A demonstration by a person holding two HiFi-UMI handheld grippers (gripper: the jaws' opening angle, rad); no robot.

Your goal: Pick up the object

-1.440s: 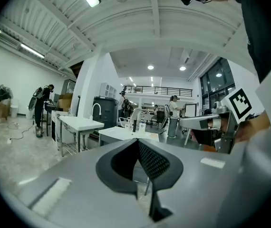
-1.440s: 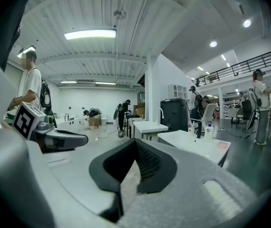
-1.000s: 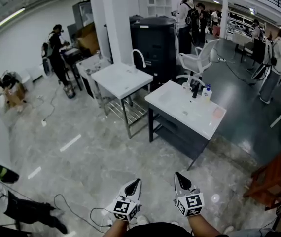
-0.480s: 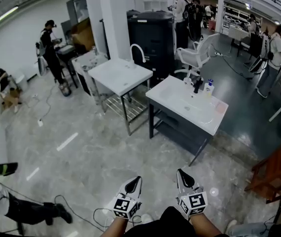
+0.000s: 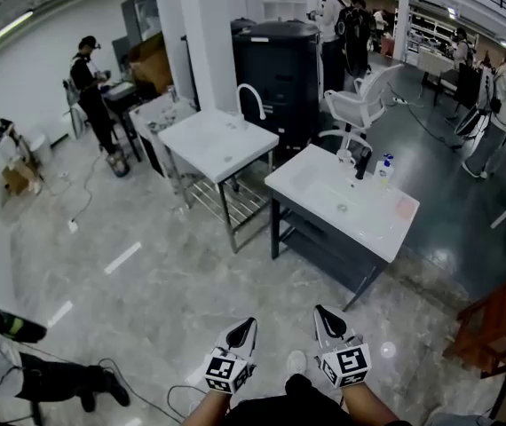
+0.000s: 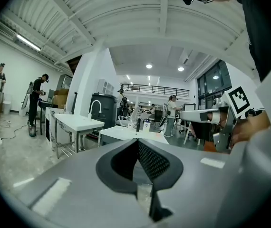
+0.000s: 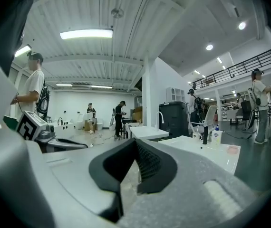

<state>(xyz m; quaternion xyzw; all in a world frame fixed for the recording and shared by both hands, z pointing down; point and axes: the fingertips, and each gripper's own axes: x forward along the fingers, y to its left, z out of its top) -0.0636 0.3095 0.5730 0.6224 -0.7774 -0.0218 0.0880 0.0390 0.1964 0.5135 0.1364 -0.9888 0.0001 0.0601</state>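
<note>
White rectangular sink top (image 5: pixel 322 190) on a dark frame, with a pink flat pad (image 5: pixel 405 208); grey marbled stone floor (image 5: pixel 146 264); tall black cabinet (image 5: pixel 275 69); white-and-black left gripper (image 5: pixel 246 327) and right gripper (image 5: pixel 322 314), their cubes patterned with black square markers.

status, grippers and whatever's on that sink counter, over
Left gripper, right gripper shut, empty, held low. Mug, soap bottle on sink counter ahead, untouched. Only floor between.
</note>
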